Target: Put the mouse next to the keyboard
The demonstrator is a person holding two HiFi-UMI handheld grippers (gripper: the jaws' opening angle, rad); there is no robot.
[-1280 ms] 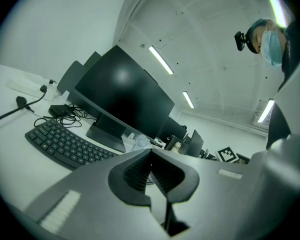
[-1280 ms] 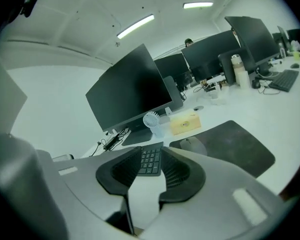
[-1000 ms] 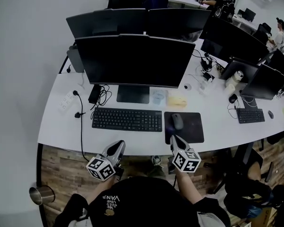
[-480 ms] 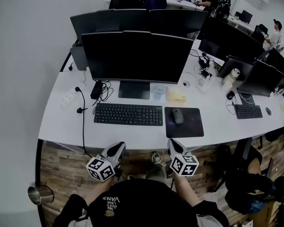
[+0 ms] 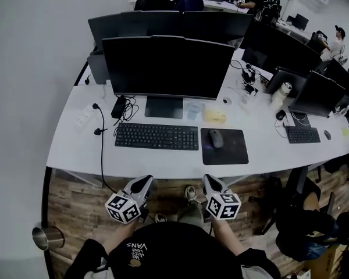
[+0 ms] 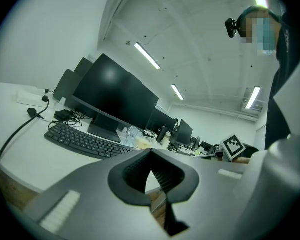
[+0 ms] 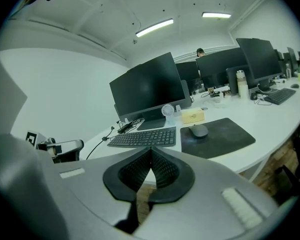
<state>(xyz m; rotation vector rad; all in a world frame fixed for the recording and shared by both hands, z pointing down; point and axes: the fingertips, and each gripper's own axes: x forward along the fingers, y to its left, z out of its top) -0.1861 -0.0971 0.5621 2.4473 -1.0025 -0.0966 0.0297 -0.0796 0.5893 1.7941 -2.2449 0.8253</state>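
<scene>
On the white tabletop (image 5: 163,164), the mouse (image 5: 216,138) sits on a dark mouse pad (image 5: 235,153) just to the right of the keyboard (image 5: 156,136), which lies in front of a large black monitor (image 5: 167,67). Nearer the person than the keyboard, off the tabletop's front edge, the left gripper (image 5: 145,181) and the right gripper (image 5: 210,179) are held well apart from each other. Each has its jaws pressed together with nothing between them.
</scene>
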